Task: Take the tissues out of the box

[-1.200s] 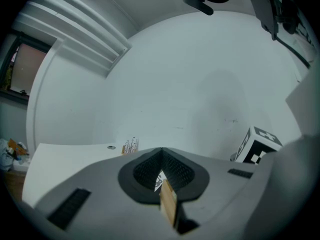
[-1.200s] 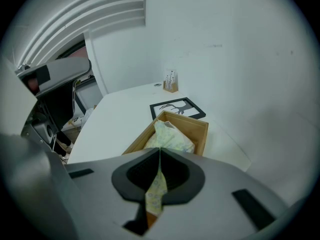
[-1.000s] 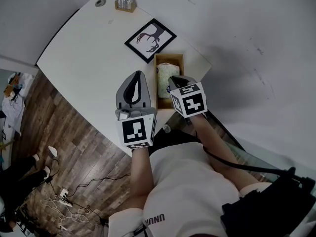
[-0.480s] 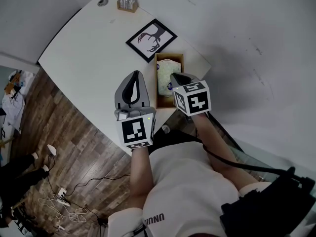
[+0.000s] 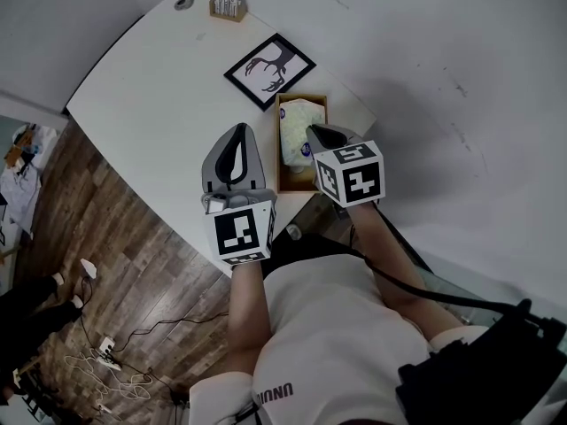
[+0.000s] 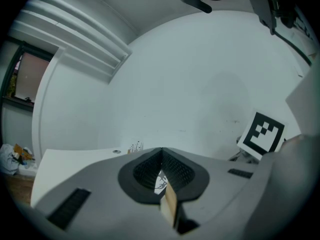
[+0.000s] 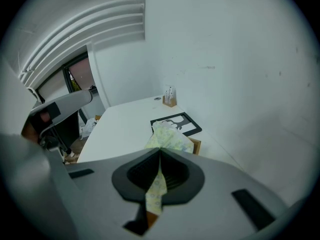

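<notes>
A soft tissue pack (image 5: 295, 124) with a pale yellow flower print stands tilted up out of the open wooden box (image 5: 278, 172) on the white table (image 5: 151, 104). My right gripper (image 5: 312, 133) is shut on the pack's near flap. In the right gripper view the flap (image 7: 156, 184) runs between the closed jaws of the right gripper (image 7: 160, 151), with the pack (image 7: 169, 138) beyond and the box's corner (image 7: 196, 145) behind it. My left gripper (image 5: 239, 131) hovers just left of the box, shut and empty. Below the closed tips of the left gripper (image 6: 161, 150), a box wall (image 6: 170, 204) shows.
A black-framed picture (image 5: 270, 71) lies just beyond the box. A small wooden holder (image 5: 227, 3) and a round grommet (image 5: 183, 3) sit at the table's far end. A white wall runs along the right. Wood floor with cables (image 5: 106, 361) lies to the left.
The right gripper has risen and moved slightly away, drawing the tissue pack higher out of the box. The left gripper has shifted a little left and stays shut.
</notes>
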A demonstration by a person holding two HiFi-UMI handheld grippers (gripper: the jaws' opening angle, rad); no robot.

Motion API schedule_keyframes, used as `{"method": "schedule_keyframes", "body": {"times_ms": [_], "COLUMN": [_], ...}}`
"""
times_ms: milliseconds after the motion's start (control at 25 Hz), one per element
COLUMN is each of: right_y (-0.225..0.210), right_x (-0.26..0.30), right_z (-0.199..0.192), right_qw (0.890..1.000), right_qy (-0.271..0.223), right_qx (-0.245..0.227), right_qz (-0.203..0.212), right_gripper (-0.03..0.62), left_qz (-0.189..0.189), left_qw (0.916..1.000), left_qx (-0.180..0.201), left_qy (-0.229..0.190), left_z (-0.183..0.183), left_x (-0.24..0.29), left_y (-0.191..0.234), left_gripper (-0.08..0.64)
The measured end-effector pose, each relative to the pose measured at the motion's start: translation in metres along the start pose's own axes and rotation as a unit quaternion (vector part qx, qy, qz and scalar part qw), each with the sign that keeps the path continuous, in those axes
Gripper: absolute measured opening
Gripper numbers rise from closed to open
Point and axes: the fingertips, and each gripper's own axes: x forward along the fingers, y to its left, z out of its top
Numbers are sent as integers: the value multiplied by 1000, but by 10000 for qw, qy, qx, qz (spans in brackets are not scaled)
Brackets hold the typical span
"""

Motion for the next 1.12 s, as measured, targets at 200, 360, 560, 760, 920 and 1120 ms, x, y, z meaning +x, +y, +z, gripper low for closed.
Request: {"method": "schedule_keyframes", "body": {"times_ms": [200, 360, 560, 760, 920, 1120], "right_y": [0, 0, -3, -5, -2, 0], "right_x": [-5, -9, -15, -18, -23, -33], "right_z": [5, 10, 19, 23, 29, 41], "right_qw": [9999, 9997, 9992, 9989, 9982, 9965], "right_qy": [-115, -205, -360, -444, -581, -814], "right_qx": [-15, -81, -132, -118, -116, -111], "right_qz": [-11, -42, -140, -135, -128, -165], "right_gripper": [20, 20, 20, 20, 20, 20], "left_qz": [-30, 13, -70, -8, -3, 25], "left_qw": [10000, 9999, 10000, 10000, 9999, 9999], "left_qx": [4, 17, 22, 87, 102, 154], "left_qy": [-77, -98, -41, -36, -28, -37], "left_z": [4, 7, 8, 9, 10, 13], "left_x": [-1, -3, -4, -6, -8, -9], "left_y": [-2, 1, 0, 3, 4, 6], "left_gripper": [14, 14, 14, 14, 14, 14]}}
